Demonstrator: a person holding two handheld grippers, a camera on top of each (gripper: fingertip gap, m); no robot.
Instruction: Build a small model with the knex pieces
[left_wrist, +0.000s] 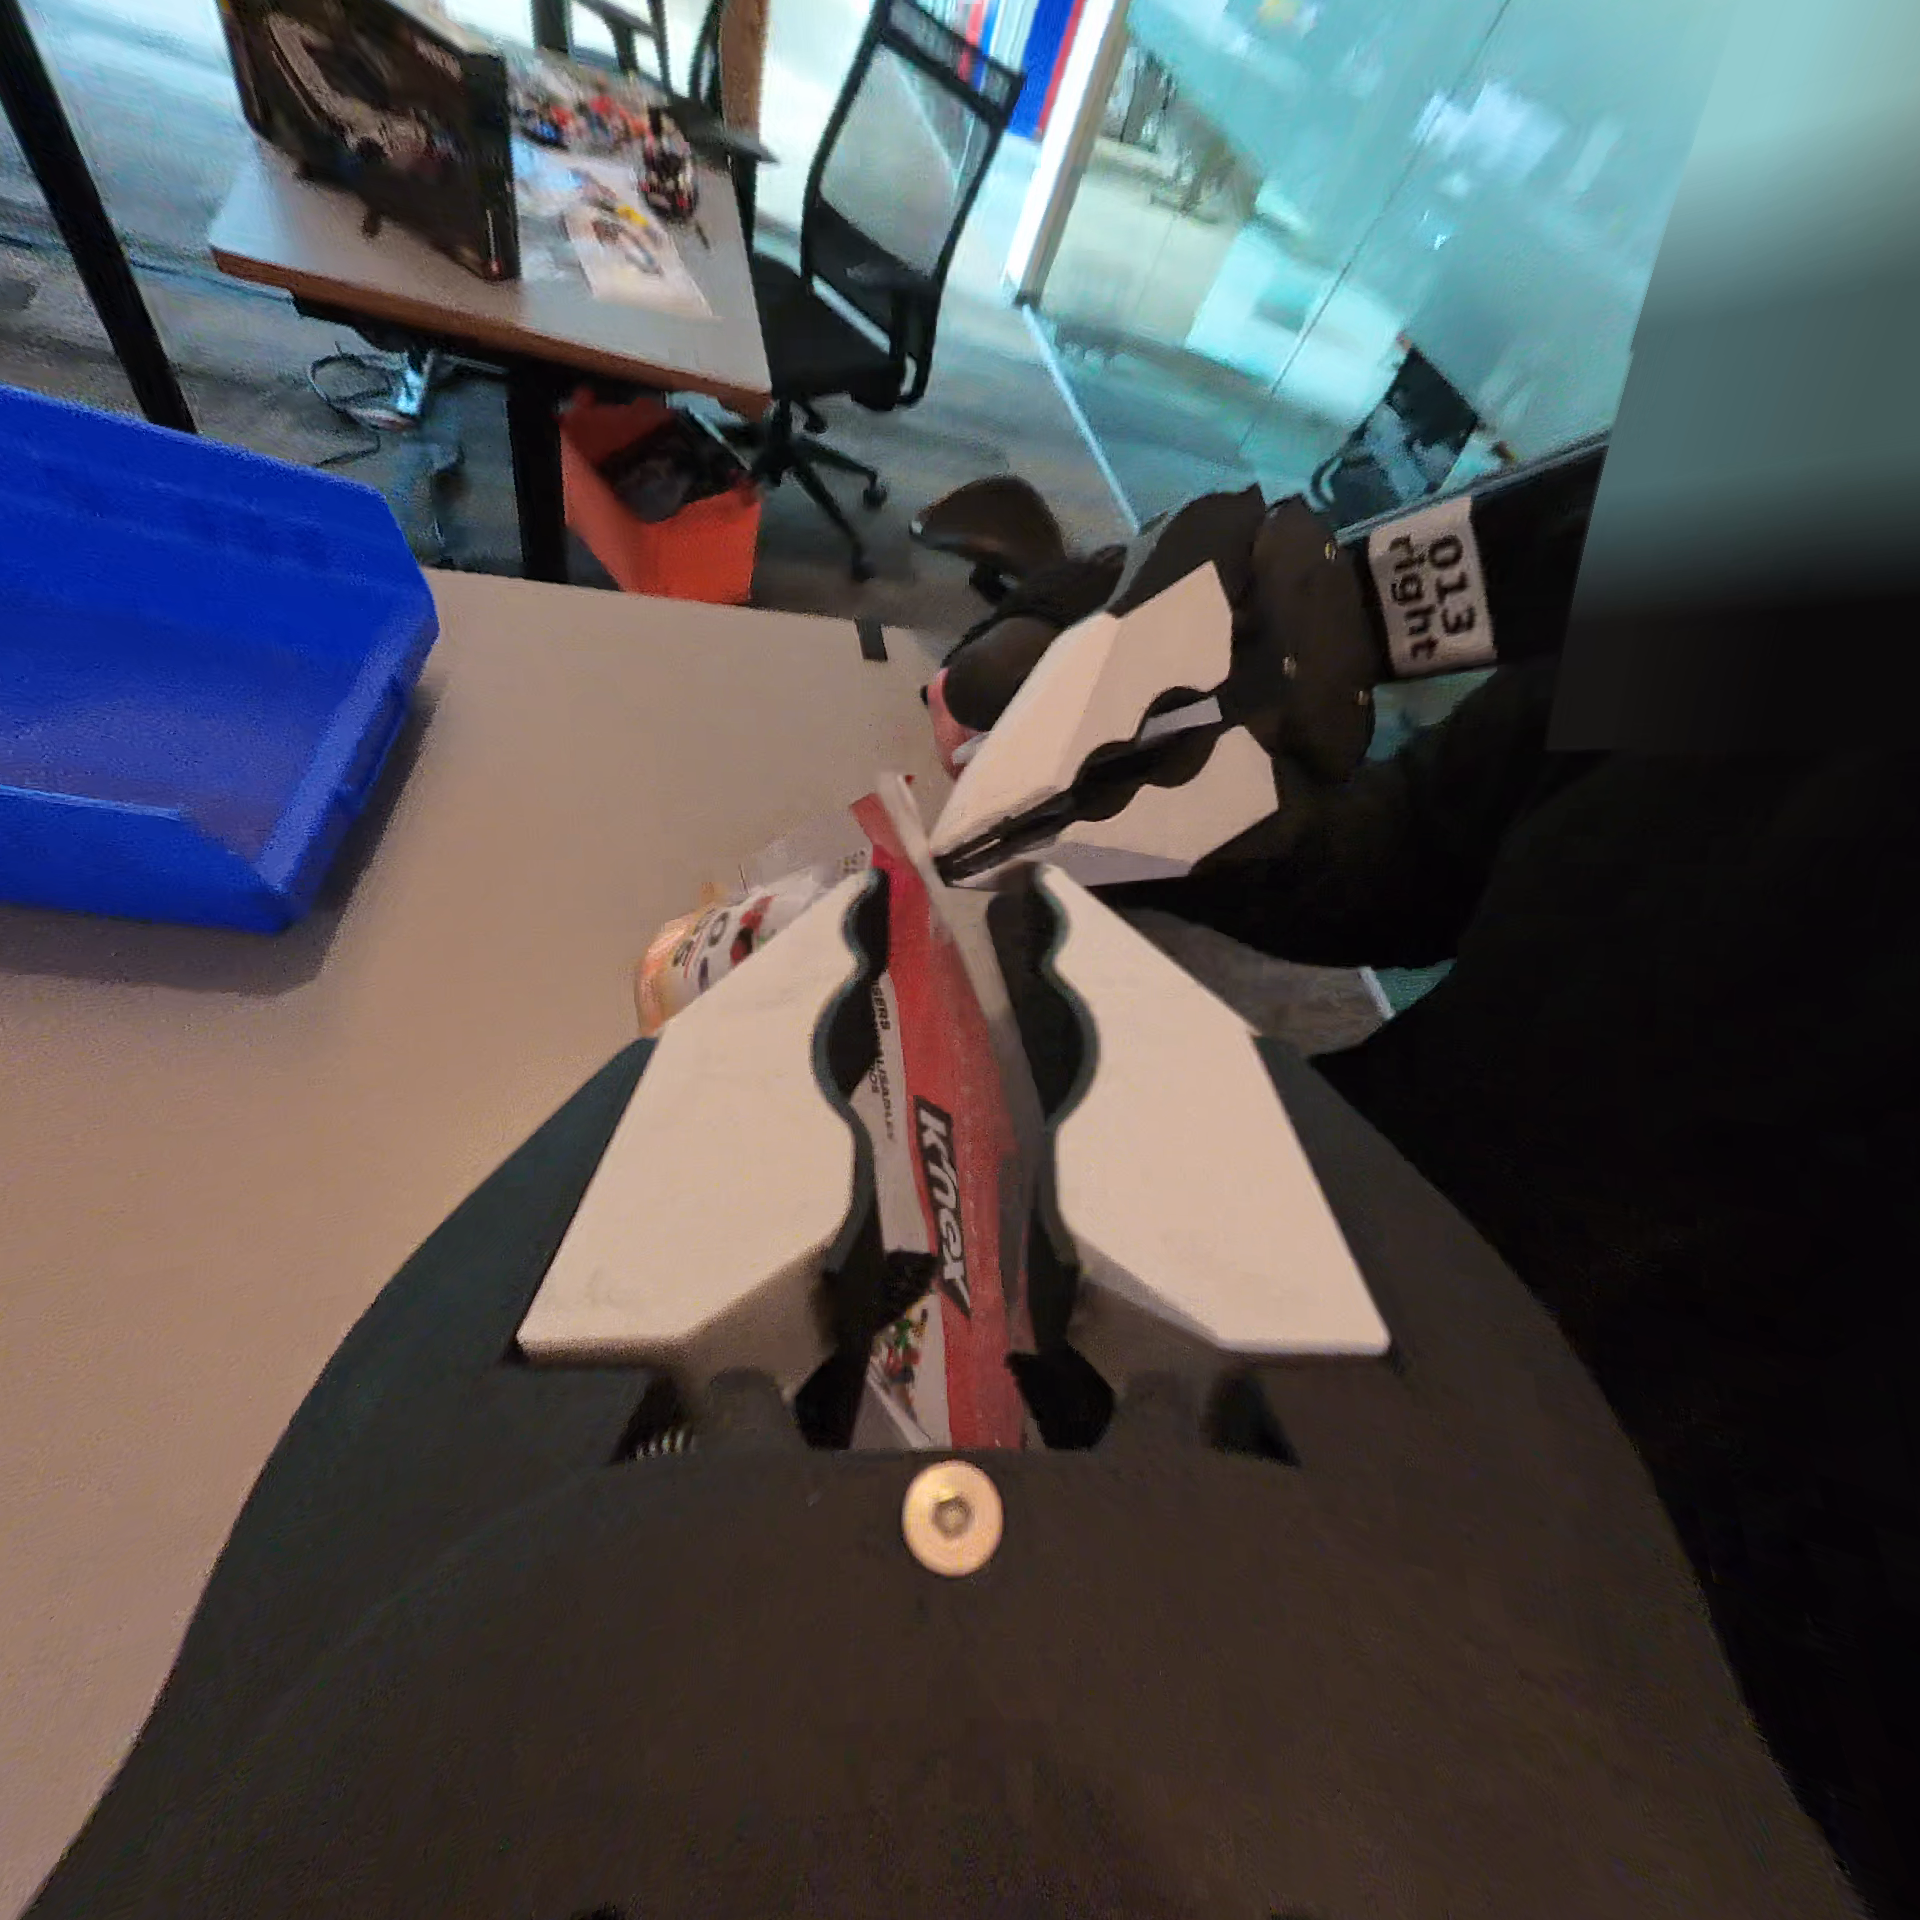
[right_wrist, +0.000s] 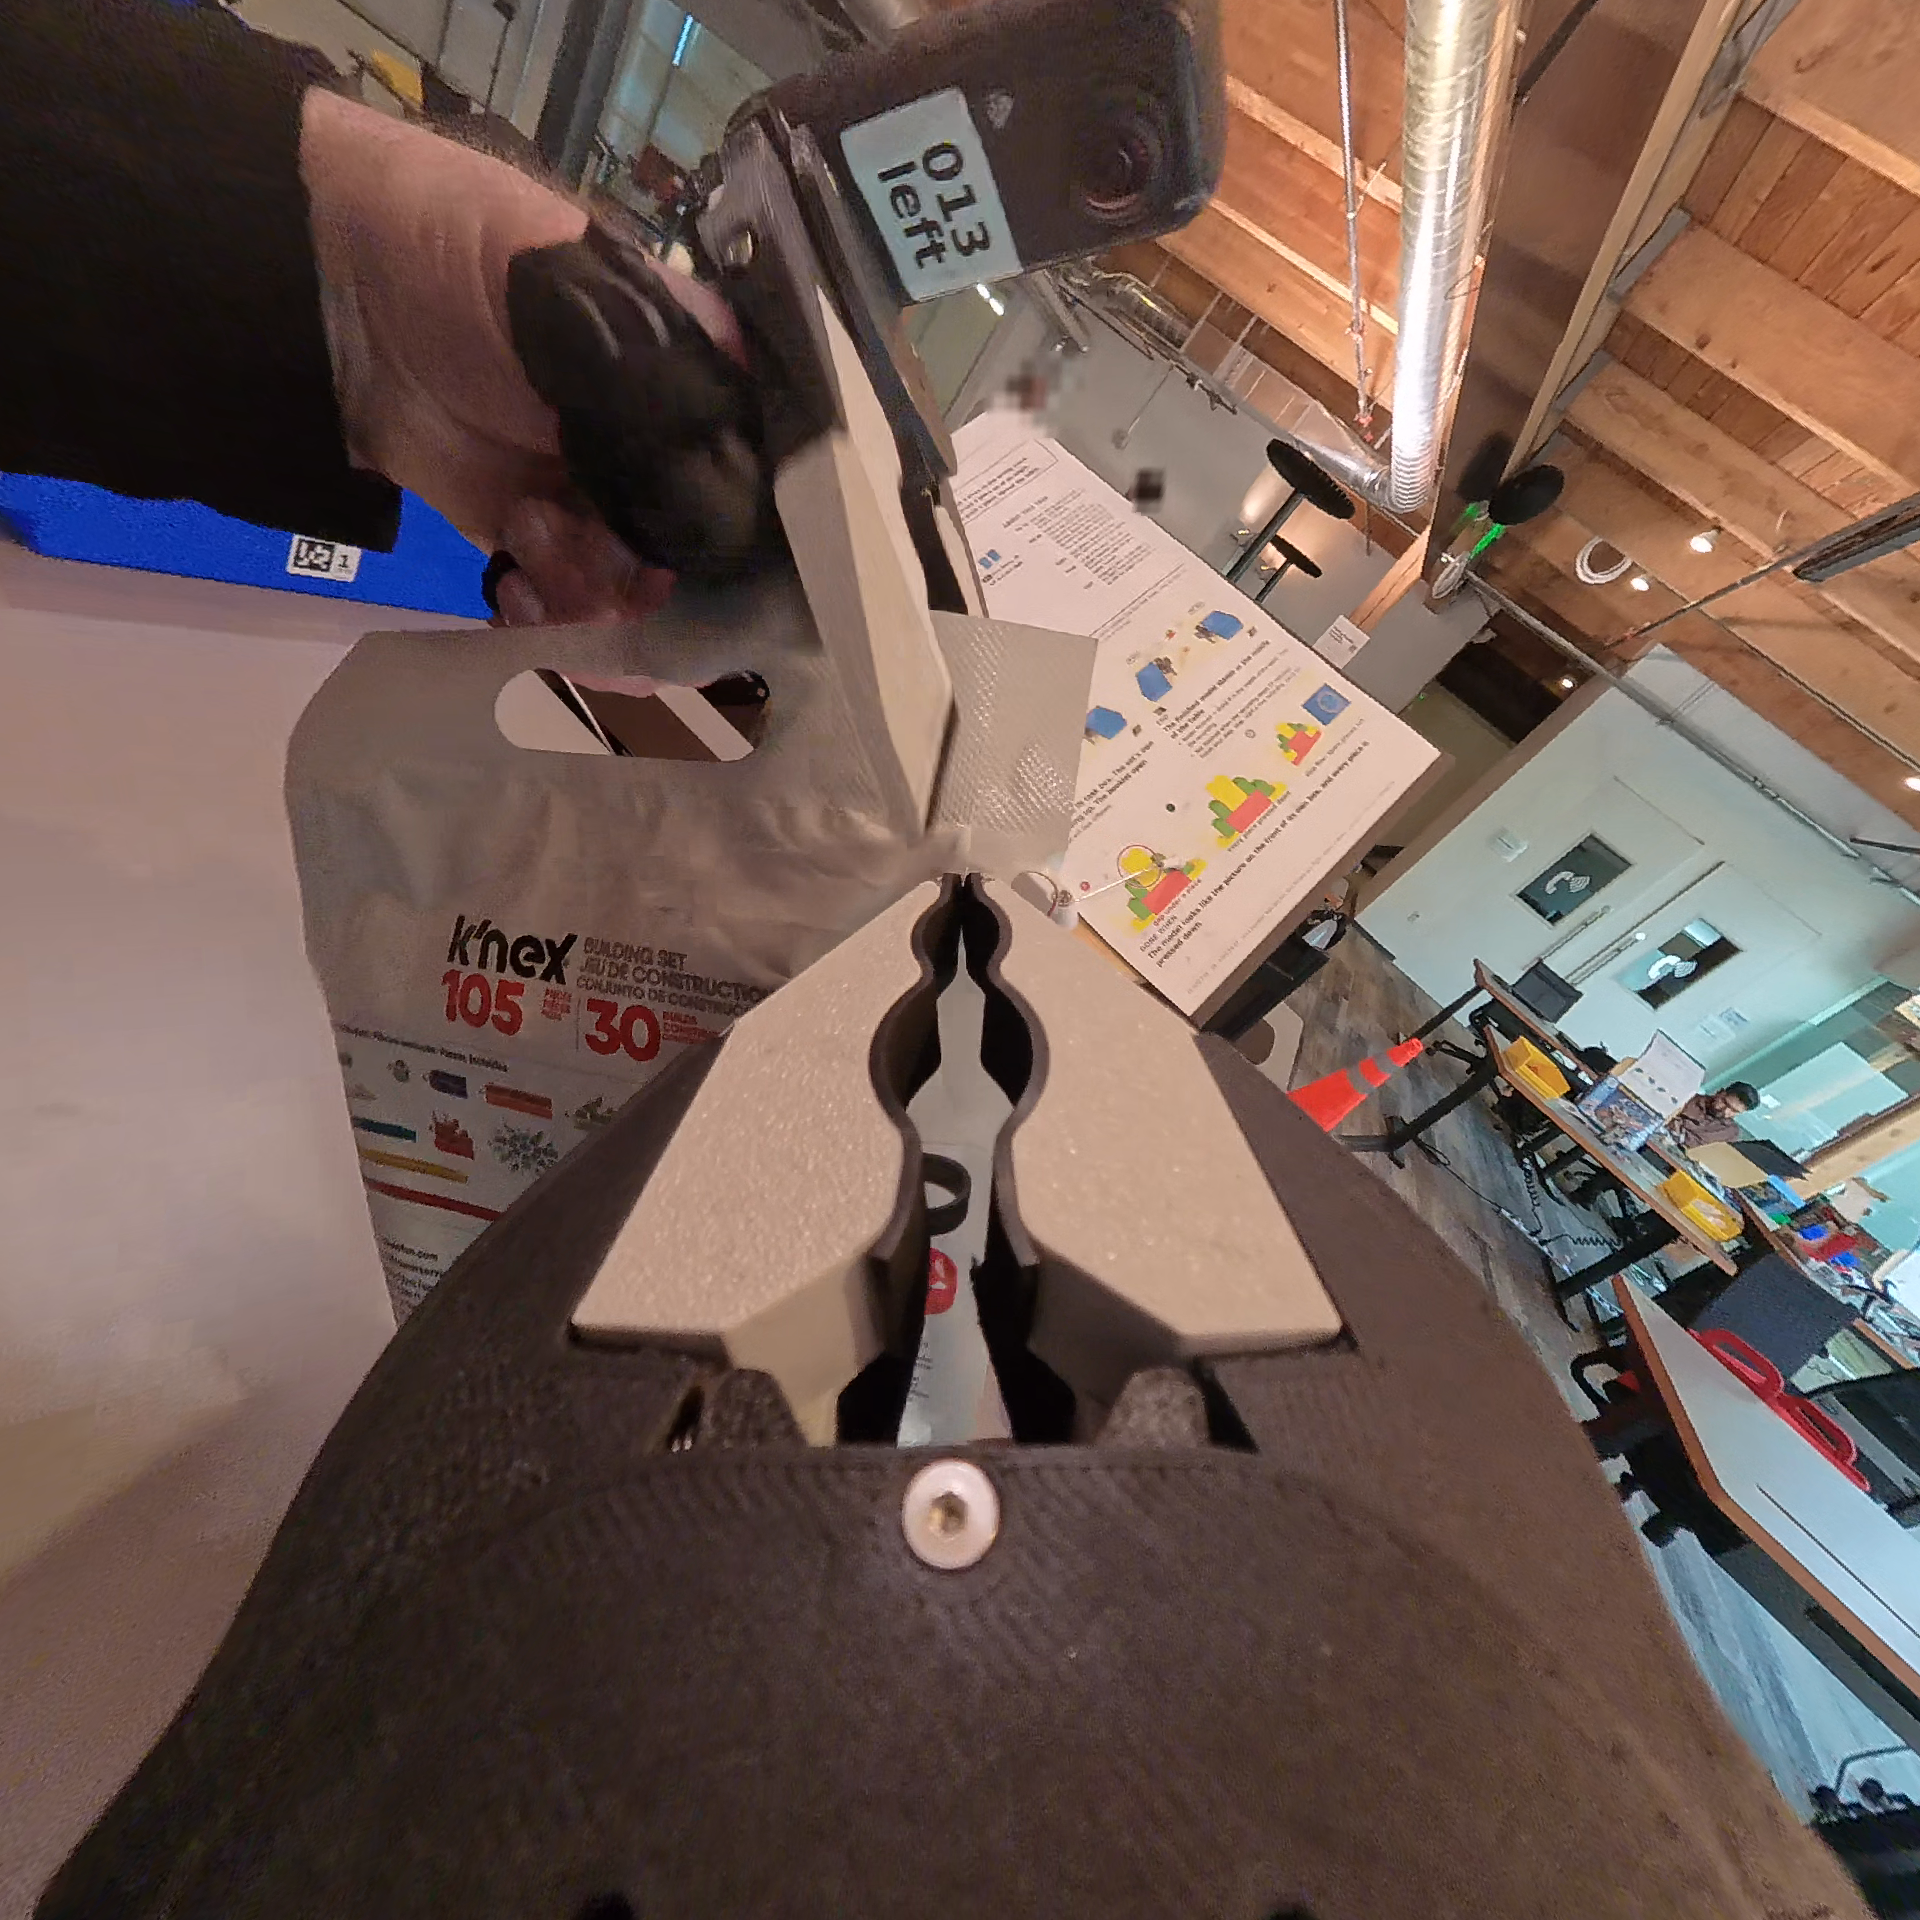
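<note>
My left gripper (left_wrist: 956, 894) is clamped on the top edge of the bag (right_wrist: 540, 935), fingers angled down over it. My right gripper (right_wrist: 961, 883) pinches the bag's upper corner just beside it, tips nearly meeting. A bare hand (right_wrist: 436, 395) grips the left handle above the bag.

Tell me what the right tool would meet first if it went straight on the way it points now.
Probably the left tool: its finger stands just beyond the tip of the right tool, which is already shut on the top corner of the bag. Depth between the two tips is hard to judge.
</note>
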